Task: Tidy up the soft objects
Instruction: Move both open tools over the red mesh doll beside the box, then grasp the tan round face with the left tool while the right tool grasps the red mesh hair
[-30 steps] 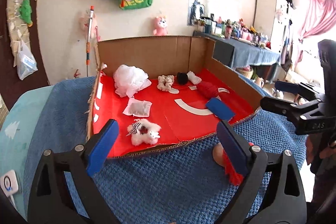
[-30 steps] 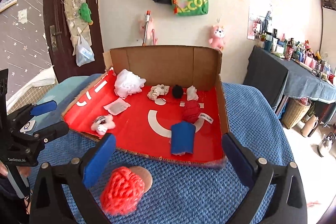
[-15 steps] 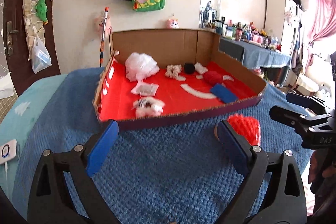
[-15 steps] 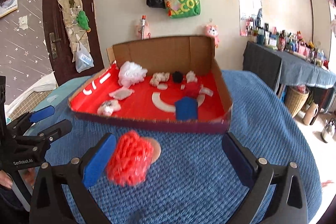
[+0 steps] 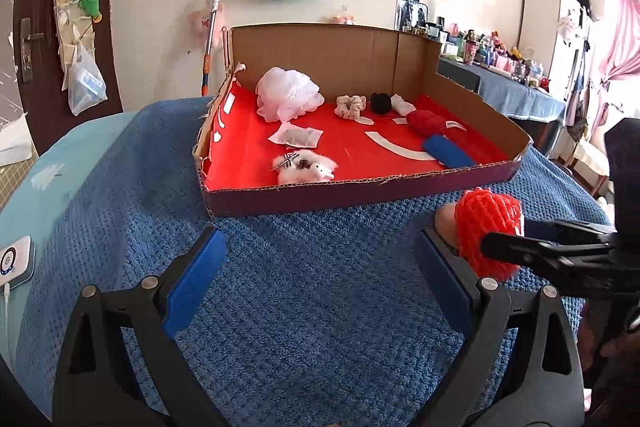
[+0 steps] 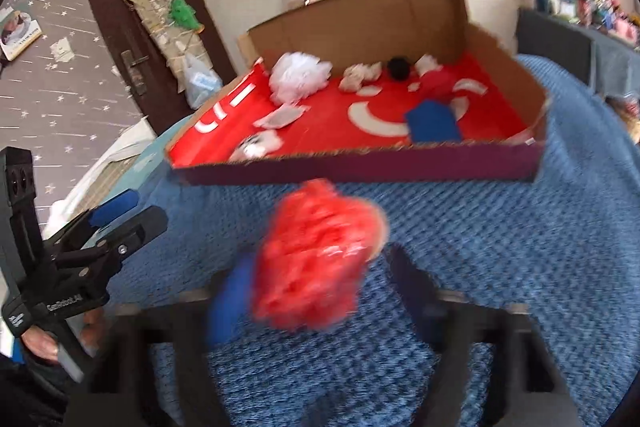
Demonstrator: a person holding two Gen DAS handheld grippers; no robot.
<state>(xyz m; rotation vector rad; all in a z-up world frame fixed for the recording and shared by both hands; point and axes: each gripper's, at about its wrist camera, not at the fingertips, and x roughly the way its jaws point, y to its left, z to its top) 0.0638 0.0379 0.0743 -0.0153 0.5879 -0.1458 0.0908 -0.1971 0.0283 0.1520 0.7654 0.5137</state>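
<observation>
**Cardboard tray loaded; red knitted piece between closing right jaws**

Container: one shallow cardboard tray [image 5: 360,193] with a red floor rests on the blue knitted blanket [image 5: 300,287]. Its back and right walls stand tall; the near wall is low.

Contents, all lying on the red floor:
- a white mesh bath puff [image 5: 288,97] at the back left;
- a flat white sachet [image 5: 297,136] just in front of the puff;
- a small white fluffy toy [image 5: 306,167] near the front wall;
- a cream scrunchie [image 5: 351,105], a black yarn ball [image 5: 380,103] and a small white cloth piece [image 5: 402,103] in a row along the back;
- a dark red yarn skein [image 5: 430,121] and a blue rolled pad [image 5: 448,151] to the right.

Task item: a bright red knitted piece [image 6: 316,263] lies outside the tray, on the blanket just before the near wall, with a pale pink disc behind it.

Right gripper [image 6: 320,299]: jaws closing, about half spread, with the red knitted piece between them. The view is blurred, so firm pad contact cannot be confirmed.

Left gripper [image 5: 320,291]: jaws spread wide over bare blanket, holding nothing.
</observation>
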